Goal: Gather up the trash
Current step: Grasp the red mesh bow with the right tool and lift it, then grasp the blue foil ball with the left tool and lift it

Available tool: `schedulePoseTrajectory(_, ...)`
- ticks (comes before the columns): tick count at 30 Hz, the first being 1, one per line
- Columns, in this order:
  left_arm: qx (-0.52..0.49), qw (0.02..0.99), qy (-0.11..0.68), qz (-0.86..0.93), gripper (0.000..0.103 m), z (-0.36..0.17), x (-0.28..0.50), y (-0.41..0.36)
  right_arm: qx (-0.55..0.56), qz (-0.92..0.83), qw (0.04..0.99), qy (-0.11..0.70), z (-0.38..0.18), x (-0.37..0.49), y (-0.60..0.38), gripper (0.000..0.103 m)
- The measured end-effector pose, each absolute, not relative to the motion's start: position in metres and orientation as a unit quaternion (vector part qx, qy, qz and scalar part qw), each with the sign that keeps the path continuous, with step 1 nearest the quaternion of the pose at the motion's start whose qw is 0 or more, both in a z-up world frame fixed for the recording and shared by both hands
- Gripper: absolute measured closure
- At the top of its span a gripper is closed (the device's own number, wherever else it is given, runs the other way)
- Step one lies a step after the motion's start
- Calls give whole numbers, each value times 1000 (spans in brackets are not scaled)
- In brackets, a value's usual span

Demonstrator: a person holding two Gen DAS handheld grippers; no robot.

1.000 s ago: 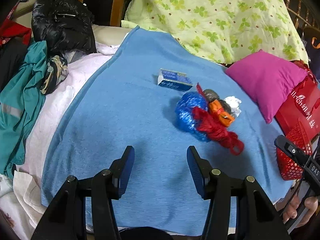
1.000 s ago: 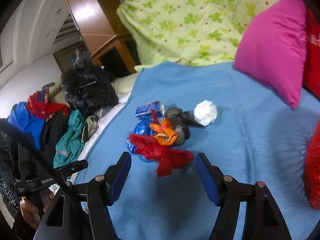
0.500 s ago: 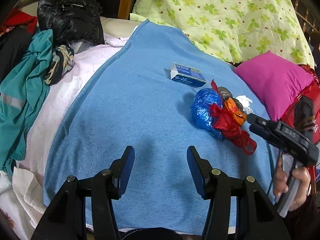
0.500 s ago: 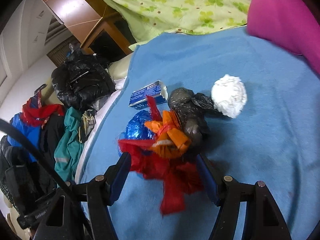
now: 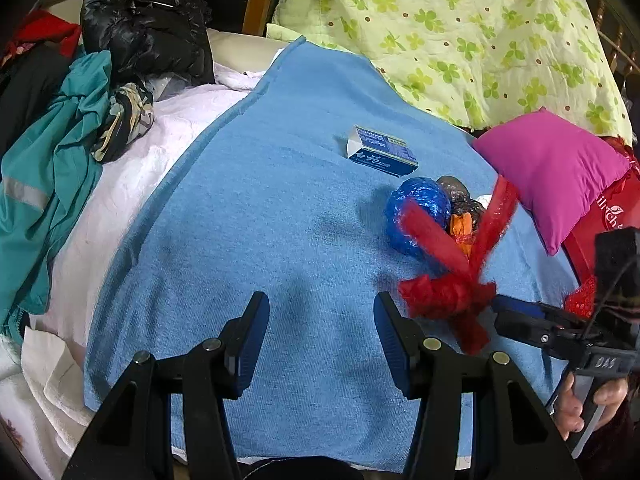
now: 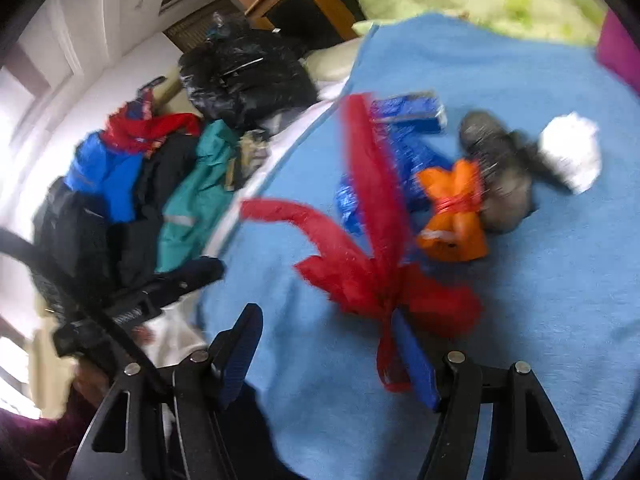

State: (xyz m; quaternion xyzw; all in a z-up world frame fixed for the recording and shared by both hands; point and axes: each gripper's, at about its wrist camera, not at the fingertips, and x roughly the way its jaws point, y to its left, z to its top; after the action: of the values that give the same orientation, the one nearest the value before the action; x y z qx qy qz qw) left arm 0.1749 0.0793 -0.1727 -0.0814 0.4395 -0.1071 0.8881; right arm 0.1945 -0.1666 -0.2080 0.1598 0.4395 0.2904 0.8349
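Right gripper (image 6: 325, 316) first: its jaws stand spread apart, and the red plastic bag (image 6: 384, 276) is draped against the inner face of the right-hand finger, not pinched between the two. One tail hangs down over that blue pad while two long handles flare up and away (this view is smeared, so the exact contact is hard to read). From the left wrist view the red bag sits bunched right at the tip of that gripper.

The left gripper (image 5: 320, 300) hovers over the blue blanket (image 5: 240, 240), jaws released, nothing between them.

Just beyond the red bag is the rest of the trash, huddled together on the bed: a blue crinkly wad (image 5: 418, 208), a knotted orange bag (image 6: 452, 216), a dark grey bag (image 6: 496, 176) and a white paper ball (image 6: 570, 156), with a small blue carton (image 5: 380, 156) just behind.

All of it looks feather-light, soft and slippery. For my money, the place to bite the red bag is the bunched knot in the middle, since a loose handle would likely slide straight out. The carton looks stiff and should take a pinch across its narrow sides.
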Motion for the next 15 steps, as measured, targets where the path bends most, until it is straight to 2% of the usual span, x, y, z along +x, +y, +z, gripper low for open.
schedulePoseTrajectory(7,-77,889,439,-108,48,-168,171,78,47,204,891,403,-207,194,-143,32)
schedulePoseTrajectory(11,-77,890,437,-105,48,-165,168,81,0,202,888,413,-219,202,-123,34)
schedulePoseTrajectory(15,-79,890,438,-102,48,-164,168,82,-30,193,882,429,-229,204,-115,57)
